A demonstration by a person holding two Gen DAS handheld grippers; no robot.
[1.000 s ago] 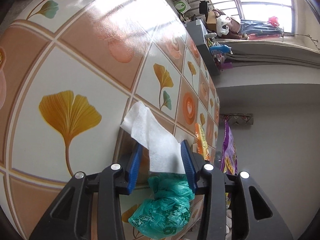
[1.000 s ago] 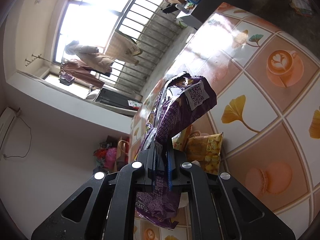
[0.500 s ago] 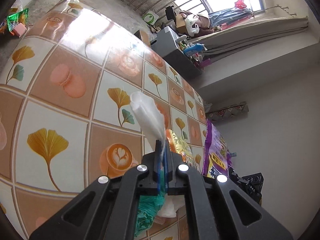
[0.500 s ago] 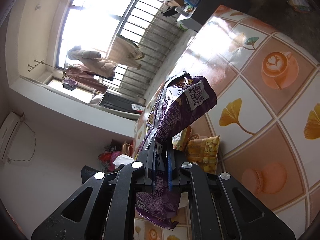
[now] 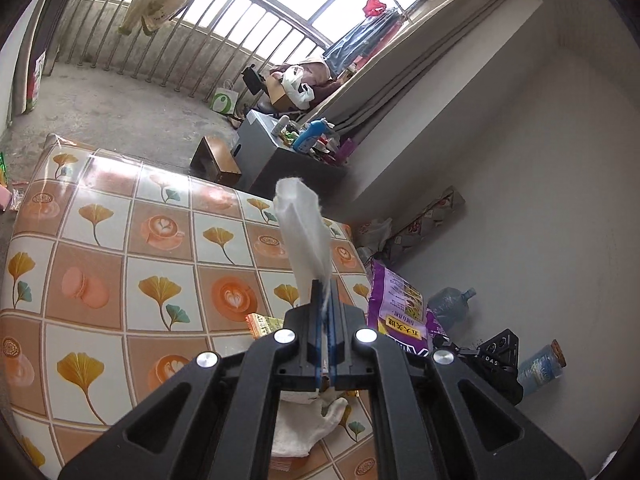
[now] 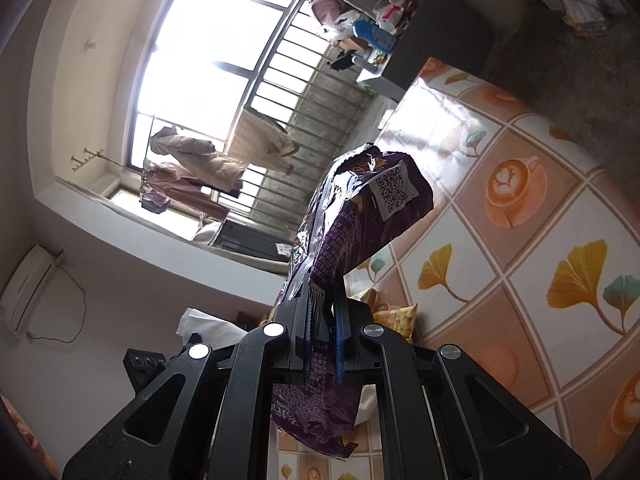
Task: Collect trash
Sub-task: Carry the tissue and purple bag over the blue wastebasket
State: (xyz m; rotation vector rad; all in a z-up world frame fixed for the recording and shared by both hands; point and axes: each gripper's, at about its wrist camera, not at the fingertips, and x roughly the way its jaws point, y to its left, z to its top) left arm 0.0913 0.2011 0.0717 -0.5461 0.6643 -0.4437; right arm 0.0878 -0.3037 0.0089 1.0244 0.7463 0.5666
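Observation:
My left gripper [image 5: 325,285] is shut on a white paper tissue [image 5: 302,226] that stands up from its jaws, held above the patterned table [image 5: 120,256]. A second white tissue [image 5: 308,426] lies below the gripper on the table. My right gripper [image 6: 325,302] is shut on a purple snack bag [image 6: 360,216], which hangs in the air over the table [image 6: 520,260]. The same purple bag [image 5: 394,306] and the right gripper's body show at the right of the left wrist view. A yellow snack packet [image 6: 394,318] lies on the table behind the purple bag, also visible as an orange-yellow packet [image 5: 266,324].
A grey cabinet [image 5: 272,148] crowded with bottles stands beyond the table's far edge, with a wooden stool [image 5: 216,158] beside it. A water jug [image 5: 450,306] and a clear bottle [image 5: 540,368] lie on the floor at the right. A barred window fills the far wall.
The left gripper's jaws closed on the white tissue and lifted it well off the table while rolling. The green bag is out of view. The right gripper shifted slightly, still holding the purple bag.

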